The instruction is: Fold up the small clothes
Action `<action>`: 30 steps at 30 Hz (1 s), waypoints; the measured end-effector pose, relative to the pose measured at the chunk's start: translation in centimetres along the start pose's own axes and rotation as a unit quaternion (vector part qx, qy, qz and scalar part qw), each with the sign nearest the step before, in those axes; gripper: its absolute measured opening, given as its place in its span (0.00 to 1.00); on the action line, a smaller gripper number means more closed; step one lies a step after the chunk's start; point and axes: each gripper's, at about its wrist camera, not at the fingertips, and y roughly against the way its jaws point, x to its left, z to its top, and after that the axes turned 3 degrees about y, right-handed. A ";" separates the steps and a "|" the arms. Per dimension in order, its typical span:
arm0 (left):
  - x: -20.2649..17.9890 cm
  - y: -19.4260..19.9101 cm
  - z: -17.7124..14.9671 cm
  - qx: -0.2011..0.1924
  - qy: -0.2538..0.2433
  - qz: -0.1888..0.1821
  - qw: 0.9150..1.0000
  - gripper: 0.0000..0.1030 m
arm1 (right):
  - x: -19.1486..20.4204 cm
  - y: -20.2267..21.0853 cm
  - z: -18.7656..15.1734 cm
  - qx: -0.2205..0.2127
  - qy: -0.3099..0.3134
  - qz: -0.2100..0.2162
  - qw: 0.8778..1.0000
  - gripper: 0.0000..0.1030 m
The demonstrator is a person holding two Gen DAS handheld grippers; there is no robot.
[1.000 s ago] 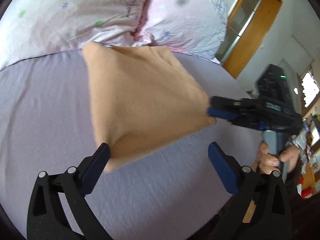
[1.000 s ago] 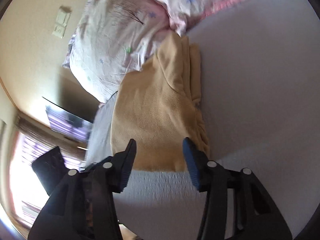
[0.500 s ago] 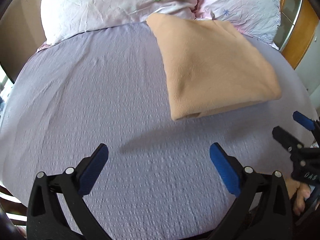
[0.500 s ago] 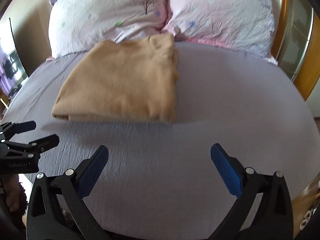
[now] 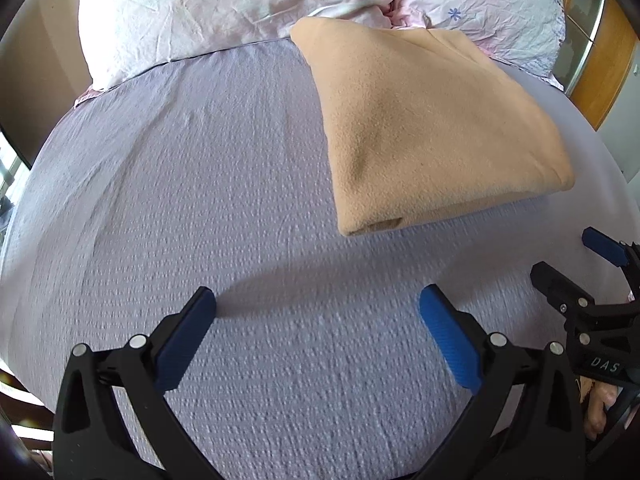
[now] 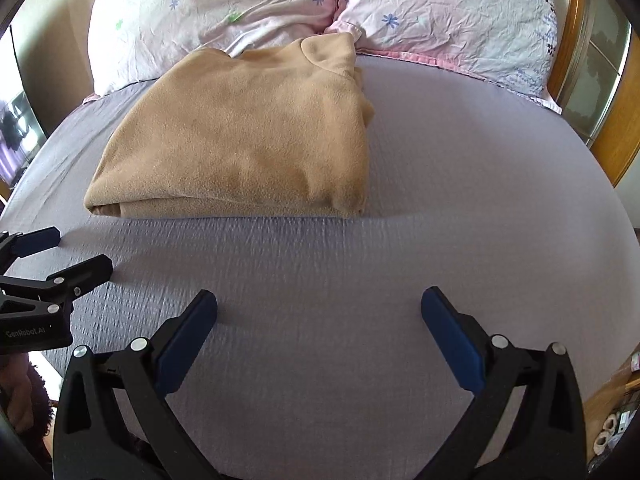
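Note:
A tan fleece garment lies folded into a thick rectangle on the lilac bed sheet, near the pillows. It also shows in the right wrist view. My left gripper is open and empty, held over the sheet well short of the garment. My right gripper is open and empty too, in front of the garment's near edge. Each gripper shows at the edge of the other's view: the right one and the left one, both with jaws apart.
Two floral pink and white pillows lie at the head of the bed behind the garment. A wooden headboard frame runs along the right side. A dark screen stands beyond the bed's left edge.
Both grippers have let go of the garment and pulled back toward the foot of the bed. The right gripper opened wide. The garment now lies flat and folded, untouched.

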 end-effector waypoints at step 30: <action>-0.1 0.1 -0.1 -0.005 -0.006 -0.003 1.000 0.98 | 0.1 0.0 0.0 0.003 0.005 0.003 1.000 0.99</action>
